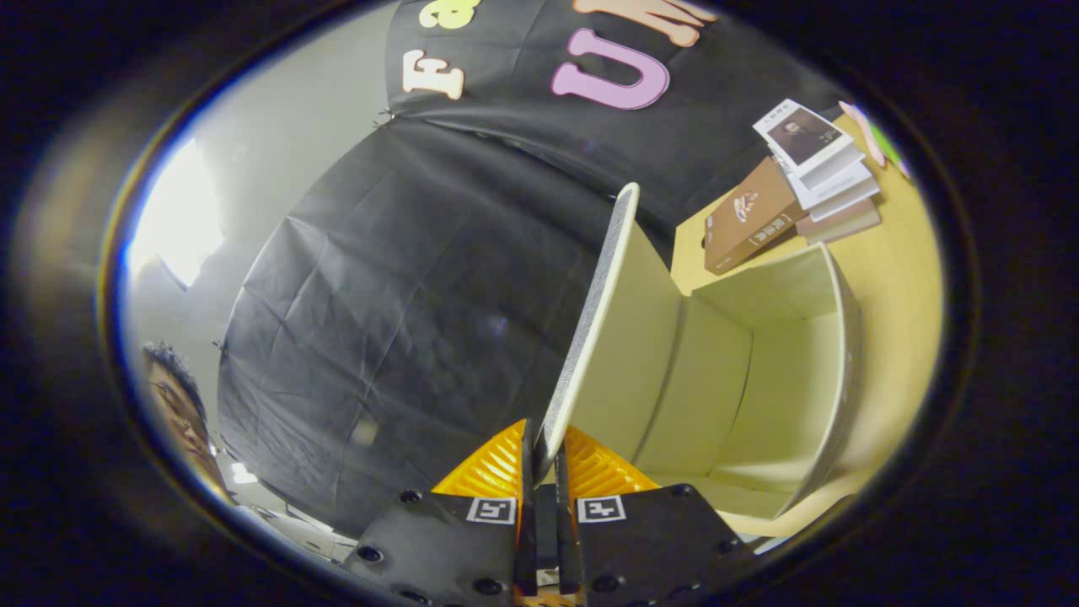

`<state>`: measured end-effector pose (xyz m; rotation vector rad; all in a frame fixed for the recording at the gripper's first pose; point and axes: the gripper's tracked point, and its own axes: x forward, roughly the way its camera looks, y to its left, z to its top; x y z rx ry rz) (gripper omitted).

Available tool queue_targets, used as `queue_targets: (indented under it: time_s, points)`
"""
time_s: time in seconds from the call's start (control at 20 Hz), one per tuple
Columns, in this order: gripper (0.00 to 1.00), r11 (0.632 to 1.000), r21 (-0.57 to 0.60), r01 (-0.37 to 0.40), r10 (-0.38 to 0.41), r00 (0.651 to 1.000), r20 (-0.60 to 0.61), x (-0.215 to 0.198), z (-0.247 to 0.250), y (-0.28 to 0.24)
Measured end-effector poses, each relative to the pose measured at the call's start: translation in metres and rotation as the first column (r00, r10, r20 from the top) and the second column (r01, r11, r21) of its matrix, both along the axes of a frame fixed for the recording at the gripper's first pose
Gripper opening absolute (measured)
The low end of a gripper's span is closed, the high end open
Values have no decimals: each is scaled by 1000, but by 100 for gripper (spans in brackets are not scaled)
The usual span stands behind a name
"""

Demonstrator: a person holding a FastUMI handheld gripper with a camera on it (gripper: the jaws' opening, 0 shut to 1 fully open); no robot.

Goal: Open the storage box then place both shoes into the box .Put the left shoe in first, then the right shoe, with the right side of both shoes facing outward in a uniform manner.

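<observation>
The storage box (784,371) stands open on the yellow table, its pale inside bare. Its lid (603,312) is swung up and runs edge-on away from the fingers. My gripper (544,459) is shut on the lid's near edge, one finger on each face of it. The view is tilted, so the box lies to the right of the lid and the black cloth wall to the left.
A stack of books (809,181) lies on the yellow table (902,278) beyond the box. A person's head (177,405) shows at the far left, beside the black cloth wall (405,320). A bright light (173,211) glares above it.
</observation>
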<state>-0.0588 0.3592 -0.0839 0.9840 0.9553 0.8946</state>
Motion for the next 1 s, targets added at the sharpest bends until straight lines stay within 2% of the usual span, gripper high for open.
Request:
queue_targets:
  time_s: [0.5, 1.0]
  points:
    - [13, 989, -118, -83, 105, 976, 191, -9, 11, 93]
    - [13, 970, -169, -177, 211, 954, 215, -28, -23, 172]
